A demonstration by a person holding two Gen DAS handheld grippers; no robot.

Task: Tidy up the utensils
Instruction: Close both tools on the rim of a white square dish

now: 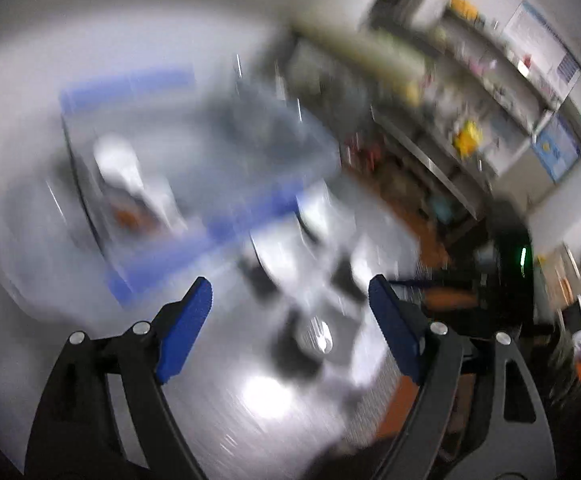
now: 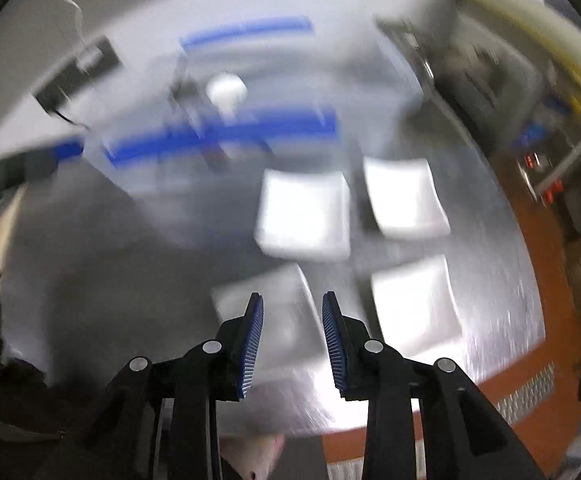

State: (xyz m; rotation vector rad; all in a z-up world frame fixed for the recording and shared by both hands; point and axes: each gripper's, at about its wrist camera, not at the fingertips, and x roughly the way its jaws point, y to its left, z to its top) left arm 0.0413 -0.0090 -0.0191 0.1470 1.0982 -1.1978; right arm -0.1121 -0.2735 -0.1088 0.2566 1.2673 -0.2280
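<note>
Left wrist view: very blurry. The left gripper [image 1: 290,308] has its blue fingers [image 1: 186,328] spread wide, and nothing is between them.

Right wrist view: also blurry. The right gripper [image 2: 292,340] has its fingers [image 2: 252,344] only a little apart, and nothing is held there either.

Table: a shiny metal table [image 2: 130,240] lies under both tools.

Bin: a see-through bin with blue edges [image 2: 226,132] sits at the far side of the table. A white scoop-like thing [image 2: 226,90] sticks up inside it. In the left view the same bin [image 1: 210,152] is ahead and to the left of the fingers.

Dishes: four white square dishes [image 2: 304,216] sit in a block on the table, two in front and two behind. The near left one is right under the right fingers.

Utensils: too smeared to pick out one by one. I think they are in the bin, standing up or leaning.

Which way to go: the bin lies farther off than the dishes, up and left from the right tool.

Nearer hand: I cannot tell for sure. The left one looks a bit closer to the bin, and it is the one open wide enough to grab.

What is next, I guess: reach over to the bin, take one utensil, and bring it to a dish.
</note>
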